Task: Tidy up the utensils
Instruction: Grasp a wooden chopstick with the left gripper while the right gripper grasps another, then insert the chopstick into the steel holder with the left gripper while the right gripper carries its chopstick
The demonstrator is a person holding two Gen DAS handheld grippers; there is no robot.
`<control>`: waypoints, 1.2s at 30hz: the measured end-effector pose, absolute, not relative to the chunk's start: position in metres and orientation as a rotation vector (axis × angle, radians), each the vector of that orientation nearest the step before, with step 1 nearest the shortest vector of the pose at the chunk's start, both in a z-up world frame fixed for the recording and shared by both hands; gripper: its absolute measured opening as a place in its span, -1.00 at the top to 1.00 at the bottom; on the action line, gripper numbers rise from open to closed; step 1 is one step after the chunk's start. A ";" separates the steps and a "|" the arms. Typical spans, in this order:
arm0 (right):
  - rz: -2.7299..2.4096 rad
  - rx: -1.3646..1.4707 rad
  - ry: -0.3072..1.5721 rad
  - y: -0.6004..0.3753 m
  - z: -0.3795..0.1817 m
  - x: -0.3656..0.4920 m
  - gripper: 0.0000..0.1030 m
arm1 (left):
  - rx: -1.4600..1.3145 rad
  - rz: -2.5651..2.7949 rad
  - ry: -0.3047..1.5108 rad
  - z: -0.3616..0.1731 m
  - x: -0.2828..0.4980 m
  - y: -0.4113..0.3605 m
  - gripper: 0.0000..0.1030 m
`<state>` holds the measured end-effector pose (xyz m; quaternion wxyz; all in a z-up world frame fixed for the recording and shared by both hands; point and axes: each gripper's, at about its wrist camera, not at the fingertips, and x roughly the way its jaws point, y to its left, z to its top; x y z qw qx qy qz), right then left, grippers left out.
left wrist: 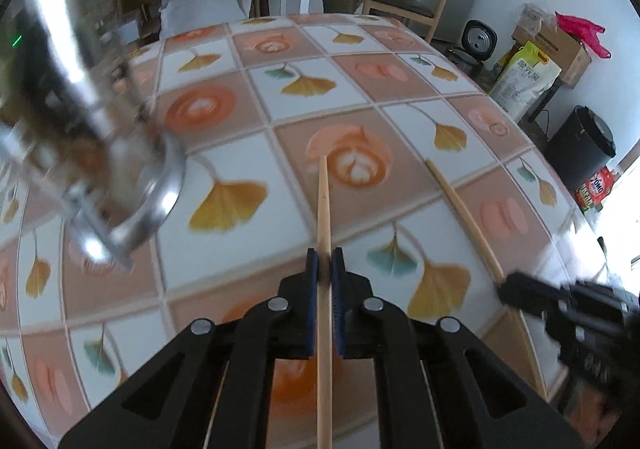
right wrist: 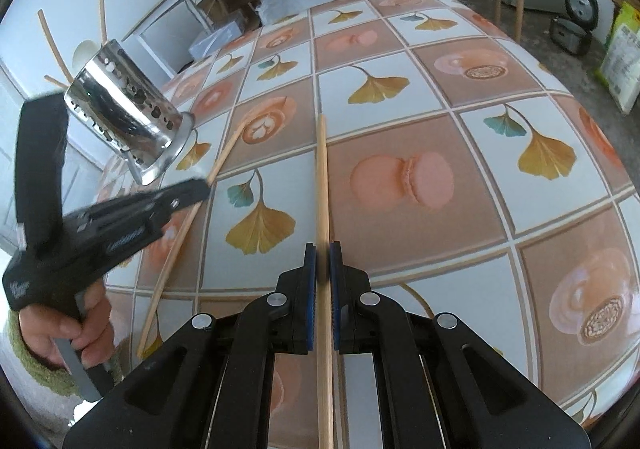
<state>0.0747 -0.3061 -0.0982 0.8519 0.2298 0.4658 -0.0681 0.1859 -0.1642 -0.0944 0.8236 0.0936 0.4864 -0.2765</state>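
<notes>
My left gripper [left wrist: 324,265] is shut on a wooden chopstick [left wrist: 324,201] that points away across the tablecloth. The right wrist view shows this left gripper [right wrist: 204,187] at the left, its chopstick [right wrist: 228,149] slanting toward the holder. My right gripper [right wrist: 322,261] is shut on a second chopstick [right wrist: 322,177], also pointing away. From the left wrist it appears as the right gripper [left wrist: 504,287] with its chopstick [left wrist: 460,217] at the right. A shiny perforated metal holder [right wrist: 124,113] stands at the table's far left, with chopsticks [right wrist: 50,37] rising from it. That holder [left wrist: 100,137] looks blurred in the left wrist view.
The table [right wrist: 440,121] carries a tiled cloth with leaf and coffee pictures. A hand [right wrist: 68,325] grips the left tool's handle. Beyond the far edge are a wooden chair [left wrist: 404,5], a rice cooker [left wrist: 478,39], boxes [left wrist: 552,45] and a black bin [left wrist: 584,145].
</notes>
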 end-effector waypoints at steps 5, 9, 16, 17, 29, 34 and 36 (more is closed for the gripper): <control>-0.125 0.443 0.992 -0.303 -0.096 0.087 0.75 | 0.185 -0.587 1.056 -0.094 0.176 -0.143 0.88; -0.122 0.386 1.002 -0.299 -0.095 0.103 0.70 | 0.186 -0.594 1.068 -0.093 0.171 -0.135 0.87; -0.148 0.286 1.015 -0.294 -0.095 0.128 0.71 | 0.221 -0.623 1.076 -0.093 0.174 -0.143 0.78; -0.151 0.275 1.017 -0.293 -0.096 0.129 0.71 | 0.237 -0.620 1.066 -0.093 0.175 -0.146 0.77; -0.161 0.329 1.002 -0.302 -0.095 0.131 0.92 | 0.300 -0.561 0.989 -0.096 0.188 -0.161 0.87; -0.126 0.400 0.924 -0.305 -0.070 0.118 0.92 | 0.227 -0.582 0.985 -0.083 0.187 -0.146 0.88; -0.100 0.430 0.867 -0.307 -0.051 0.109 0.92 | 0.187 -0.602 0.951 -0.067 0.185 -0.133 0.88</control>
